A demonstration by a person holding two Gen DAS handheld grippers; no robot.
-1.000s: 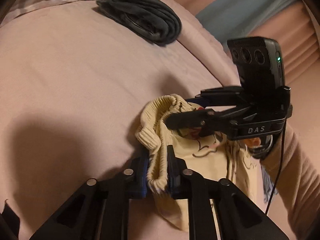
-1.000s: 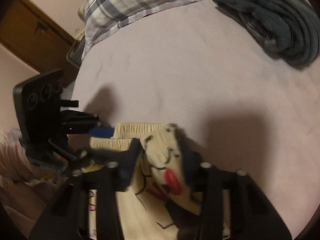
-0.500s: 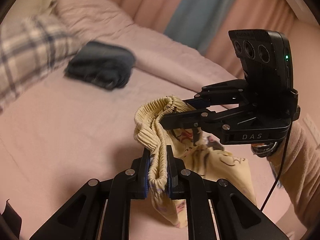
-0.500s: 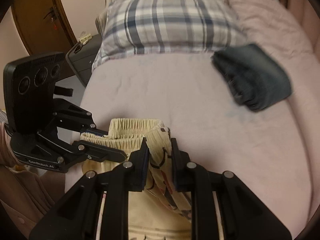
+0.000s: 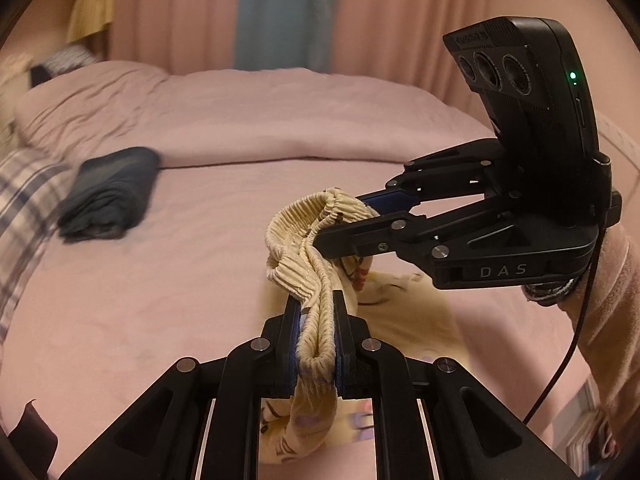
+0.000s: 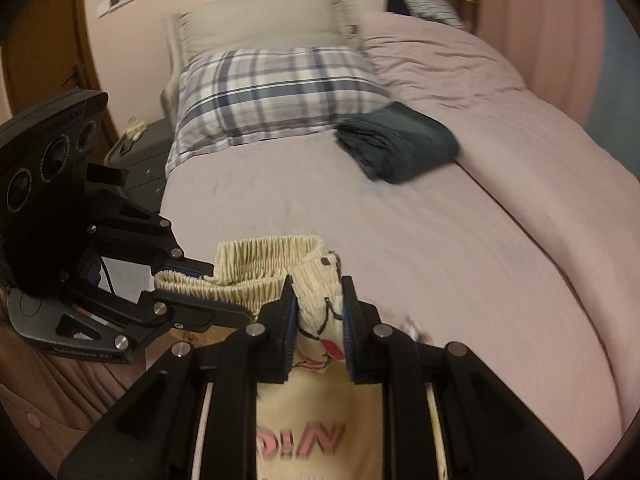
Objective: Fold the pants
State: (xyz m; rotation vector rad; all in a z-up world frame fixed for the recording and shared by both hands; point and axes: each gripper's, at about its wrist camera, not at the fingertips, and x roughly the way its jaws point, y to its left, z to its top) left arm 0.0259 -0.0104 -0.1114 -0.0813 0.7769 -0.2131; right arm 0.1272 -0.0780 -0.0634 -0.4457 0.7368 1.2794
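Both grippers, left [image 5: 317,340] and right [image 6: 319,322], are angling downward, fingers pinching the pants [image 5: 316,236] waistband above the bed [image 5: 160,280]; right view alone is showing pink lettering.

Both cams ride close behind their own fingers, angled down over the bed [image 5: 200,280]. Left view faces the curtains [image 5: 280,16], right view faces the plaid pillow [image 6: 276,92]. Both catch the pants [image 5: 316,240] and the folded dark cloth [image 6: 396,148].

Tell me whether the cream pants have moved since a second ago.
Yes. The cream pants, gripped at the waistband by both tongs, have been lifted up off the pink bed; more fabric now hangs clear of it.
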